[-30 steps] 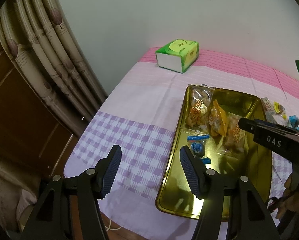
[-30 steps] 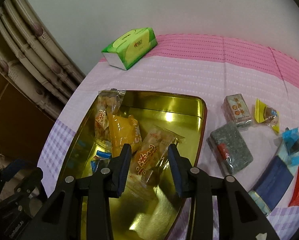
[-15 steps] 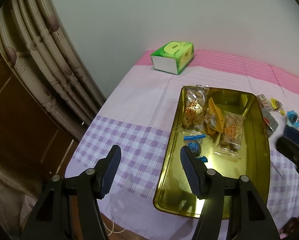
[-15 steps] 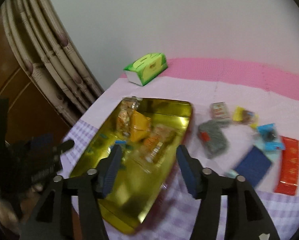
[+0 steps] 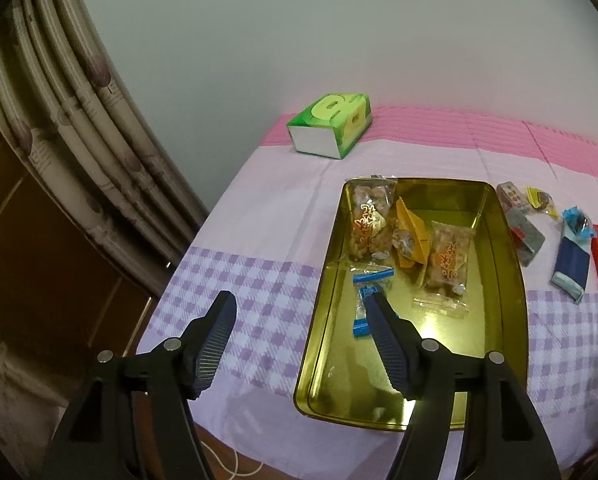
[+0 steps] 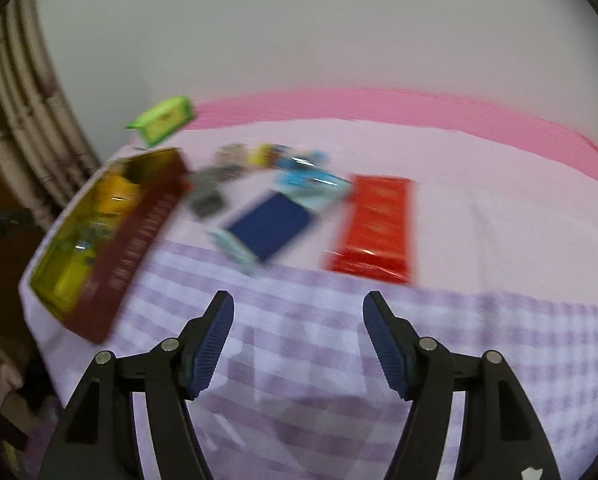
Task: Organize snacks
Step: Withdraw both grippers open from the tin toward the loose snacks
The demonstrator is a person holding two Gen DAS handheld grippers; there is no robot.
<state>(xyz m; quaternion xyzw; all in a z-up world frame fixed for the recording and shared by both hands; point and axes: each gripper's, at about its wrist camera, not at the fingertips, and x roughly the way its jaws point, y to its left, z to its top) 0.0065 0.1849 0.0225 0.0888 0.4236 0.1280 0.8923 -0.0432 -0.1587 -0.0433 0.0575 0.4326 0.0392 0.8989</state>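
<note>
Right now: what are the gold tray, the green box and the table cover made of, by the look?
Gold tray: likely metal tin, glossy; it mirrors the light and the packets. Green box: a tissue pack, printed film or card; can't tell which. Table cover: woven cloth, matte, with creases and a check print.

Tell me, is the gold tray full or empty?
Partly full: the gold tray holds four snack packets at its far end; its near end is bare.

One gold tray (image 5: 503,240), four snack packets inside it, six snack packets on the tablecloth beside it, one green tissue box (image 5: 331,126), two grippers
</note>
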